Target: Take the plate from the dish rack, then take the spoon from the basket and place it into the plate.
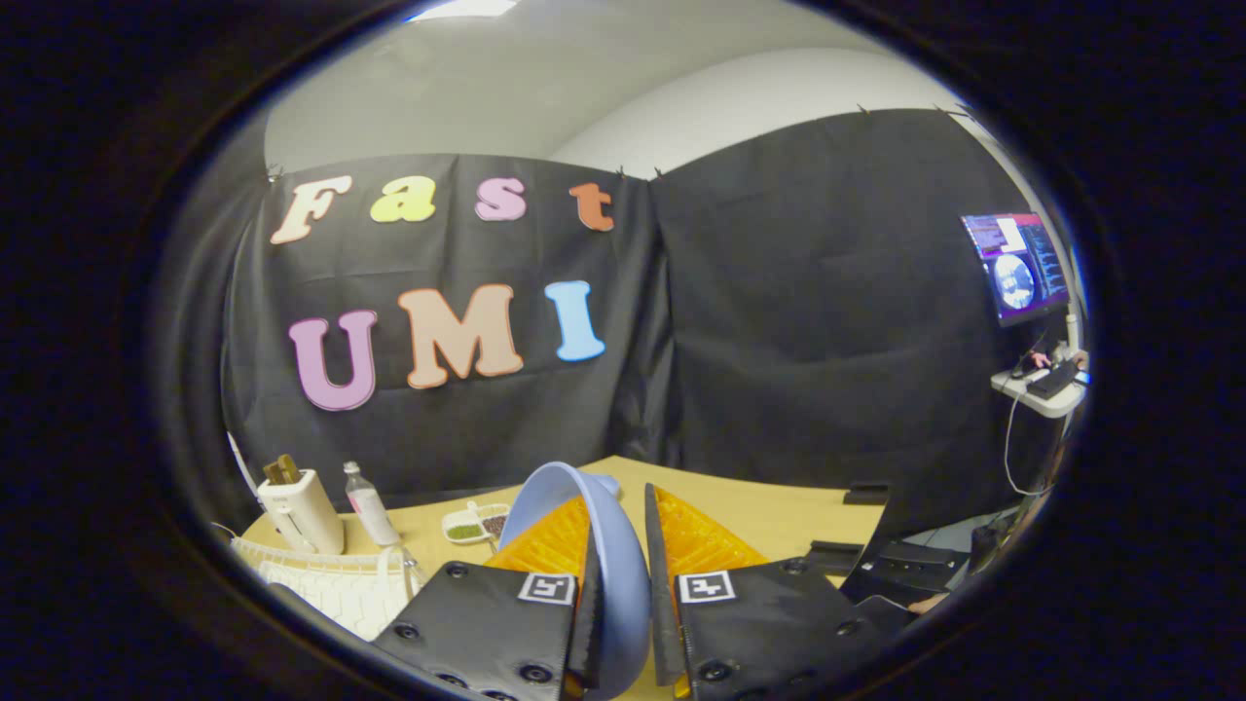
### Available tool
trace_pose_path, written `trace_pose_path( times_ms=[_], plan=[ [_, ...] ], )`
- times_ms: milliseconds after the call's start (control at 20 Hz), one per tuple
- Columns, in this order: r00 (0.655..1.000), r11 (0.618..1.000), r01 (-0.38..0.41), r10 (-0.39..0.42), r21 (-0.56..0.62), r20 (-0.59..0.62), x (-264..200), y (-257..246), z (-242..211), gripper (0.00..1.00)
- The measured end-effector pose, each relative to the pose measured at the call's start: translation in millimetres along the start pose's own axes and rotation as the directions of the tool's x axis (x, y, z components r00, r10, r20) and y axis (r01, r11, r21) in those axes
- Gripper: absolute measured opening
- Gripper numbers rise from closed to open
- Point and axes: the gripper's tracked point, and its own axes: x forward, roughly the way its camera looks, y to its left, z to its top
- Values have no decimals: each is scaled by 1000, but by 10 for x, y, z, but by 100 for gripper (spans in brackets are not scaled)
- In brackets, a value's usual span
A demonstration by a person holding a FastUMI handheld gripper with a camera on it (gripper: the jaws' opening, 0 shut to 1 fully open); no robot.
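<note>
The gripper (620,545) was seen with its two fingers drawn close together, and a pale blue plate (594,526) was held edge-on between them. The left finger appeared pressed flat against the plate's underside; on the right a narrow dark gap was visible between the plate and the other finger, so whether both fingers bore on it could not be told for certain. The plate was lifted clear of the wooden table (769,511), its rim rising ahead of the fingertips (545,545).

Just to the left of the fingers, low down, a white dish rack (331,579) was seen, with nothing visibly standing in it. Beyond it stood a white toaster (302,511) with bread in its slots, a small clear bottle (368,504) beside it, and a small divided dish (475,524) of green and brown contents near the plate's rim. The basket and spoon could not be made out.

The first step was judged nearly done, with the plate yet to be set down. The main risk was judged to be slipping: a smooth plate pinched on edge could rotate or slide out if the hold were one-sided. A quick swing towards the table could also knock the bottle or the divided dish, both being close by.
</note>
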Motion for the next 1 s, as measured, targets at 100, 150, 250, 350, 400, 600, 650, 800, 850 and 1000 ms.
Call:
trace_pose_path(
  times_ms=[100, 150, 250, 350, 400, 600, 650, 800, 850, 1000],
  plan=[
    [998, 999, 33, -32, 17, -56, 67, -142, -233, 24],
    [996, 999, 41, -38, 27, -83, 94, -175, -336, 24],
    [990, 998, 48, -42, 35, -137, 143, -198, -547, 24],
    [982, 998, 64, -59, 20, -181, 265, -259, -733, 24],
    [980, 998, 63, -58, 23, -192, 236, -278, -744, 24],
    [963, 993, 113, -117, -29, -243, 303, -451, -957, 24],
    [955, 990, 129, -141, -62, -261, 311, -493, -1026, 24],
    [947, 980, 154, -183, -125, -263, 339, -632, -1105, 24],
    [949, 979, 152, -182, -133, -257, 367, -626, -1107, 23],
    [949, 978, 147, -183, -150, -256, 406, -594, -1142, 18]
  ],
)
